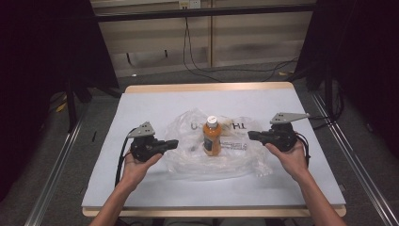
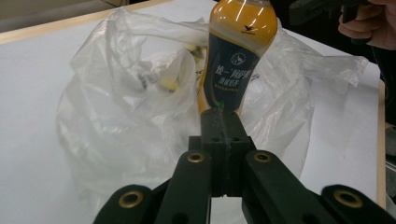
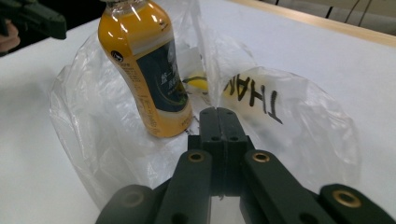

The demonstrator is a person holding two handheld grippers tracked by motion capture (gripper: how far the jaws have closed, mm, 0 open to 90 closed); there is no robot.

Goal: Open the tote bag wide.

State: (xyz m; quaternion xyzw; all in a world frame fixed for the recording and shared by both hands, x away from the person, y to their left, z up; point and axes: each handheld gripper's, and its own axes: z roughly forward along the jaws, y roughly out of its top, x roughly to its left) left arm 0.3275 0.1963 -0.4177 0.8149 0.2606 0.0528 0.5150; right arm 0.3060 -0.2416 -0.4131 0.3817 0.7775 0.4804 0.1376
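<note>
- The bottle (image 1: 212, 135) of orange drink stands upright near the middle of the table (image 1: 141, 188), on or inside a crumpled clear plastic bag (image 1: 188, 160), between the two grippers.
- It looks full, so I judge it rather heavy for its size; the plastic body is stiff enough but smooth, and the label (image 2: 231, 74) may slide a little under hard pads.
- A good place to take hold would be the labelled middle part or the narrower neck under the white cap (image 1: 212, 119) (the neck gives a shoulder to stop slipping).
- The bag is thin, soft and light; it will fold and shift when touched. A loose edge or a raised fold is the place to pinch it.
- The left gripper (image 1: 173, 144) has its jaws pressed together with nothing between them; in the left gripper view the tips point at the lower part of the bottle.
- The right gripper (image 1: 251, 135) is also fully closed and empty, apart from the bag edge.
- Hard to make out: some small things (image 2: 168, 84) lie inside the bag, one with yellow colour, but the wrinkled film blurs them.
- The dark print (image 3: 254, 95) on the bag is partly folded away, and I cannot tell if the bottle stands within the bag's opening or only on top of it.
- The bottle top is cut off in both gripper views.
</note>
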